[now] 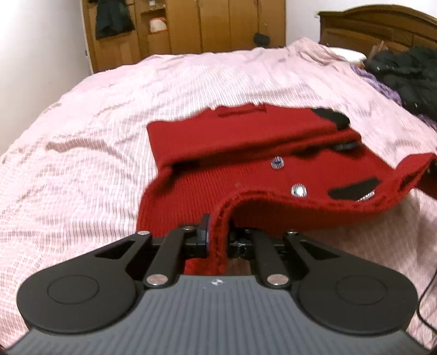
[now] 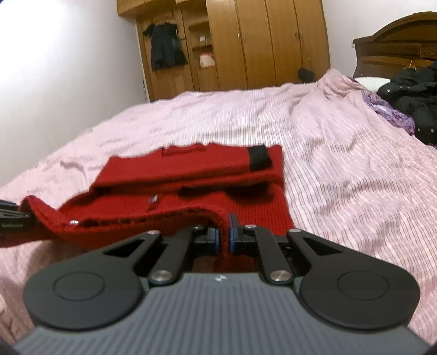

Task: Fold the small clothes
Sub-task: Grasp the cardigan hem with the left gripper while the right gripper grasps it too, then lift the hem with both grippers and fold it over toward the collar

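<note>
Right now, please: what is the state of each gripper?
Left gripper: closed on the hem of the red cardigan.
Right gripper: closed on the same hem.

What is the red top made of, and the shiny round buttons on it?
The red knitted top looks like wool or acrylic yarn: ribbed rows, chunky stitched edge, matte. The round silvery buttons glint like metal or mirrored plastic; I cannot tell which.

Bed with wrinkled pink striped cover [image 2: 341, 153] filling foreground | wooden wardrobe [image 2: 267, 41] against far wall, open shelf niche, dark garment [image 2: 165, 46] hanging on door | dark carved headboard [image 1: 382, 24] at right | black clothes pile [image 2: 412, 92] near pillow | white walls [image 2: 68, 54], bright glare left
</note>
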Tool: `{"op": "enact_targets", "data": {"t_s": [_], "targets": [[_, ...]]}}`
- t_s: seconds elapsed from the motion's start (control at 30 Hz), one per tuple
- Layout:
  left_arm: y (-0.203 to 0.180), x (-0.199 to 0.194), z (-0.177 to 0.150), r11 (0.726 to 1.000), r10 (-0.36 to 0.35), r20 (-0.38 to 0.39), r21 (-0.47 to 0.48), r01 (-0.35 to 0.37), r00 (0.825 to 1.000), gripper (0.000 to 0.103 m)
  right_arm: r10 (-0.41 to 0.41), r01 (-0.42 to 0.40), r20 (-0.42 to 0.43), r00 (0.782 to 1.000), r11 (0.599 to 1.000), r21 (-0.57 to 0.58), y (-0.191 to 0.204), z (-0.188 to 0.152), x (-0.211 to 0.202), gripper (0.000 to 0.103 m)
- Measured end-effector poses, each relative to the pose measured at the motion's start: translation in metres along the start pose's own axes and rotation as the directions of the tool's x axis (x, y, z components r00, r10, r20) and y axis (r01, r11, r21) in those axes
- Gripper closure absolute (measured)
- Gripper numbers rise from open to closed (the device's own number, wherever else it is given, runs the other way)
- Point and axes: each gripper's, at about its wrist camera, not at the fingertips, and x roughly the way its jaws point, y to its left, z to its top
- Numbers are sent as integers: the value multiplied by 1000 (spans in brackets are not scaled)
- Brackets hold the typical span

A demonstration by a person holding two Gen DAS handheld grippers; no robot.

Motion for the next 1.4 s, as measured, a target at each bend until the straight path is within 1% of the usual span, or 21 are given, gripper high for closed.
{"op": "enact_targets", "data": {"t_s": [0.17,0.4,0.67,0.93,1.07,1.2,1.33,1.4], "targets": [[-1,1,24,999,34,62,2,-35,997,93,-1,1,43,999,1000,8,-2,16,11,94],[2,5,44,999,42,109,-9,-41,993,94,-16,15,85,996,1000,15,3,33,20,94],[13,17,64,999,47,165,-32,-42,985,95,-61,64,137,989,998,-19,18,60,37,94],[24,34,104,999,53,234,-25,-49,971,95,-128,139,189,974,989,-43,27,93,67,94],[29,47,126,998,55,256,-11,-54,965,95,-163,174,202,966,984,-41,28,109,89,94],[34,70,148,998,55,266,1,-57,962,95,-204,217,201,958,975,-41,27,118,117,94],[39,105,163,998,58,243,7,-62,968,95,-232,246,186,955,968,-56,26,119,145,94],[41,125,166,998,63,222,9,-67,973,95,-246,260,175,953,963,-65,25,116,158,94]]}}
